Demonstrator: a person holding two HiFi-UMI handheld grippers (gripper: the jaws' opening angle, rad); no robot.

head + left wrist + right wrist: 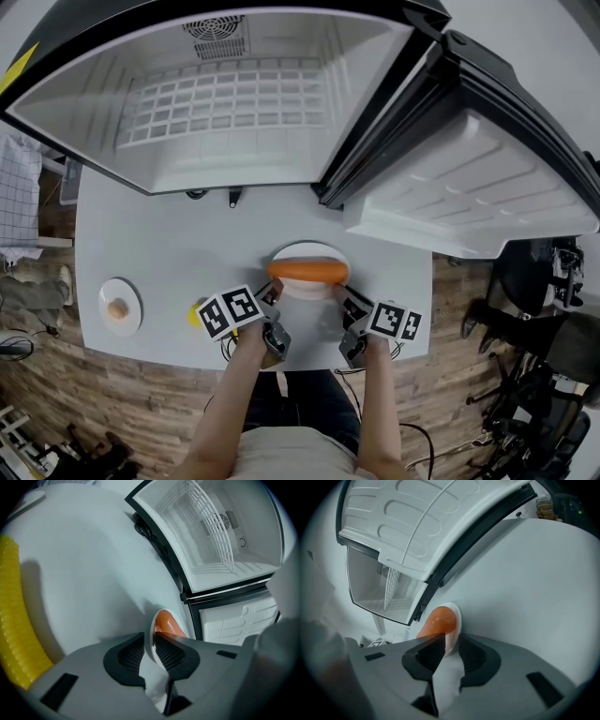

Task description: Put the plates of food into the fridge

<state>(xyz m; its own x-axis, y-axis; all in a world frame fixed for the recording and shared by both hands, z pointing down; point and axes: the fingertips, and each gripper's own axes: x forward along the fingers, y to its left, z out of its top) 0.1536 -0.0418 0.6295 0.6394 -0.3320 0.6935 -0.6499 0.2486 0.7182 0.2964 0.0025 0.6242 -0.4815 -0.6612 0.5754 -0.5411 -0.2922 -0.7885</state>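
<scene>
Pinching the plate (309, 247) by its rim from both sides, I have my left tongs (272, 298) on its left edge and my right tongs (343, 298) on its right edge. Each pair is closed on the thin white lip, and the orange food (307, 271) lies across the middle. The plate is at the near side of the table (169, 234), in front of the open fridge (141, 141); whether it is off the surface I cannot tell. I judge this to be the pick-up of the first plate. Next I need to raise both ends together and keep them level so the food does not roll. Then I carry it forward onto the wire shelf (225, 103), keeping clear of the door (469, 187) swung out on the right. Only the gripper views show the pads meeting the rim; from my head they are hidden under the tongs' bodies. Only the head view shows the small plate (105, 292) waiting far left with its bit of food. My left gripper view alone shows the yellow ribbed thing (16, 620) just beside me, so I should lift straight up and not sweep left.
</scene>
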